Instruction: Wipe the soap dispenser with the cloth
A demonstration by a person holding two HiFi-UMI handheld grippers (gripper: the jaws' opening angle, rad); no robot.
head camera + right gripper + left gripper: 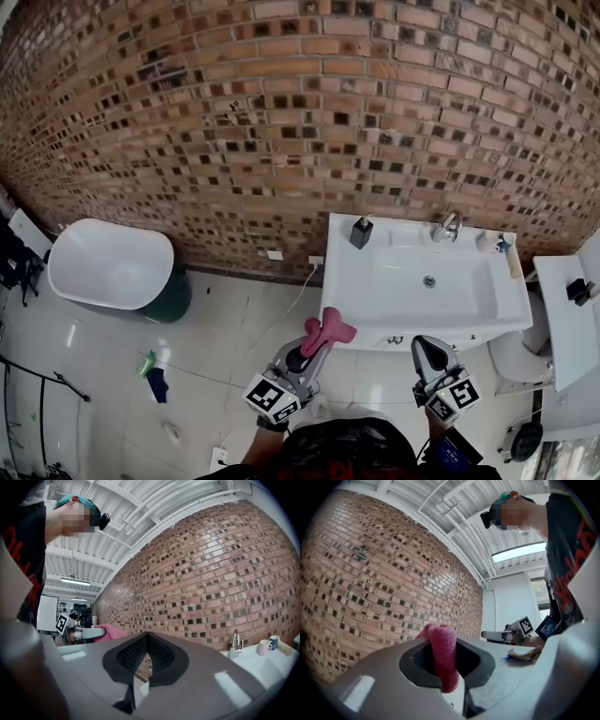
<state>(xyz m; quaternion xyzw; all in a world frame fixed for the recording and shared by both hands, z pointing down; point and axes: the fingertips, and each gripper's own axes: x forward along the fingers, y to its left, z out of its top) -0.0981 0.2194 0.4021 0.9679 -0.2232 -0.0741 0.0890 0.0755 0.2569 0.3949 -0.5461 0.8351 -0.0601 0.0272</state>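
The dark soap dispenser (361, 232) stands at the back left corner of the white washbasin (361, 286), against the brick wall. My left gripper (312, 344) is shut on a pink cloth (328, 329) that sticks out past its tips, just short of the basin's front left corner; the left gripper view shows the cloth (443, 656) pinched between the jaws. My right gripper (428, 354) hangs at the basin's front edge, jaws closed together with nothing between them (146, 641). Both grippers are well short of the dispenser.
A tap (451, 226) and small cups (495, 243) sit at the basin's back right. A white tub-shaped bin (112, 264) stands left on the tiled floor, with small items (155, 375) scattered near it. A toilet (562, 319) is at the right. A cable (291, 305) trails from a wall socket.
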